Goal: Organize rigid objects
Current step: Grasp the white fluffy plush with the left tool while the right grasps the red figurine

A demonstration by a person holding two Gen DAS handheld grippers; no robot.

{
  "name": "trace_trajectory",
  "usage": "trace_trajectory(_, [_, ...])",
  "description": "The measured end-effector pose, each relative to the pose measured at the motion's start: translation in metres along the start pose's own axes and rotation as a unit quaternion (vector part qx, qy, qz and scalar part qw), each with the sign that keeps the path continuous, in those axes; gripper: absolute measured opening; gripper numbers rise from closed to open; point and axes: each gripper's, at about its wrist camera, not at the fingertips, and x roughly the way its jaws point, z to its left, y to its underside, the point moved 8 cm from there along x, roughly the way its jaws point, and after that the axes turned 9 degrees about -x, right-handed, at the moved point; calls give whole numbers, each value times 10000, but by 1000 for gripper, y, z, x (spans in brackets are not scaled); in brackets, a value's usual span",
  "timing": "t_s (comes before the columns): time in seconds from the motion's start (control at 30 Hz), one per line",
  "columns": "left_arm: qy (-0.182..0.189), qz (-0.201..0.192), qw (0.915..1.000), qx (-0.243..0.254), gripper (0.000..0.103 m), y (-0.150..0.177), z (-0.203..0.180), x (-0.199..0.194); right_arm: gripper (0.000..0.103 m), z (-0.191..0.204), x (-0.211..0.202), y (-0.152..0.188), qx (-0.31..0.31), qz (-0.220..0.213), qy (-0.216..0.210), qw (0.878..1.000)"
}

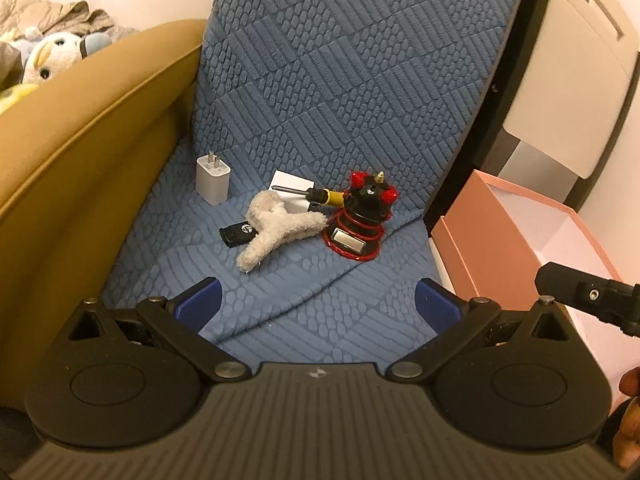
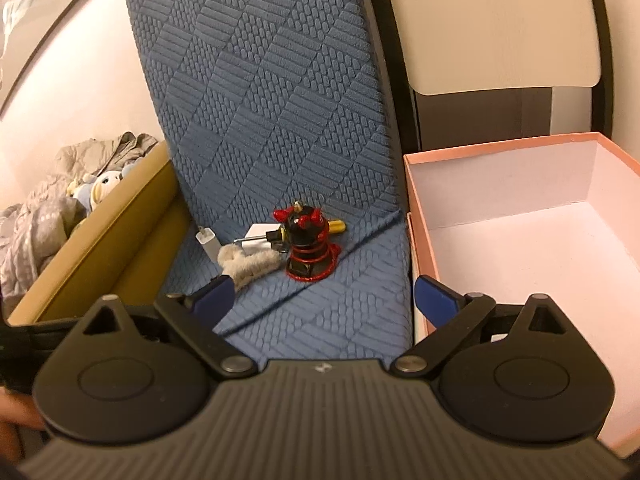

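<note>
The left wrist view shows the whole cluster on the blue quilted cushion point(image 1: 320, 80): a white plug adapter point(image 1: 213, 180) standing with its prongs up at centre left, a small black USB stick point(image 1: 237, 233) lying flat below it, a white card point(image 1: 291, 182), a screwdriver point(image 1: 316, 195), a beige plush toy point(image 1: 276, 226) and a black-and-red figurine point(image 1: 362, 216). The USB stick does not show in the right wrist view, where the plush toy point(image 2: 248, 266) and the left finger of the right gripper point(image 2: 322, 300) cover that spot. The right wrist view in turn looks into the pink box point(image 2: 520, 184), open-topped with a bare white inside; the left wrist view catches only its near corner point(image 1: 500, 216) at the right edge.

The screwdriver lies flat, long axis running left to right across the frame, metal tip toward the left over the card, yellow handle toward the right, passing behind the figurine point(image 2: 310, 248). The USB stick's long axis also runs roughly left to right, slightly tilted.

The left gripper point(image 1: 318, 300) stands wide open with nothing between its blue pads; the cluster lies above it in the frame, apart from the fingertips. The right gripper is likewise wide open and empty, the figurine above its gap, the box just beside its right finger.
</note>
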Motion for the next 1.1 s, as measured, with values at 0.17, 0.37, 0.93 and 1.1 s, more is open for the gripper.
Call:
trace_trajectory(0.17, [-68,-70,9999,-40,103,-10,5,12,93,2,17,-8,-49,-1,-106,9999])
trace_trajectory(0.37, [-92,-77,9999,-83,102,-20,11,29,86,3,42,-20,-151,26,-178,9997])
trace_trajectory(0.93, [-265,100,9986,-457,84,-41,28,86,80,-1,126,-46,-211,100,-557,9982])
trace_trajectory(1.1, [-393,233,9975,-543,75,-41,34,102,80,1,154,-47,-285,316,-591,9973])
